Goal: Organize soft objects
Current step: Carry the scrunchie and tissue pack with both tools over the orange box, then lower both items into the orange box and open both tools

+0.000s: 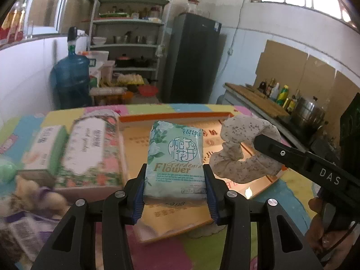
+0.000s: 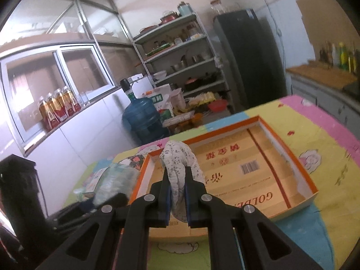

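Left wrist view
Left gripper [image 1: 175,190]: mine, nearest the lens; blue pads clamped on both long sides of the tissue pack.
Tissue pack [image 1: 176,157]: soft plastic-wrapped brick, teal floral print, held flat above the cardboard tray [image 1: 139,140].
Speckled cloth [image 1: 241,148]: limp, crumpled, dotted grey-white fabric, hanging over the tray from my right gripper.
Boxed tissues [image 1: 90,148]: two blurred cartons on the patterned tablecloth [image 1: 184,254], left of the tray.
Handling note: I judge a light squeeze best, since the pack dents; lower it level into a bare part of the tray before releasing.

Right wrist view
Right gripper [image 2: 177,193]: mine; jaws closed on the cloth's middle, folds bulging above and below the pads.
Cloth location: over the tray's near-left corner, not resting on it as far as I can tell.
Tray interior: shallow, orange-rimmed, printed tan card, nothing lying in it.
Handling note: I would set the cloth in a corner, well apart from the pack's spot.
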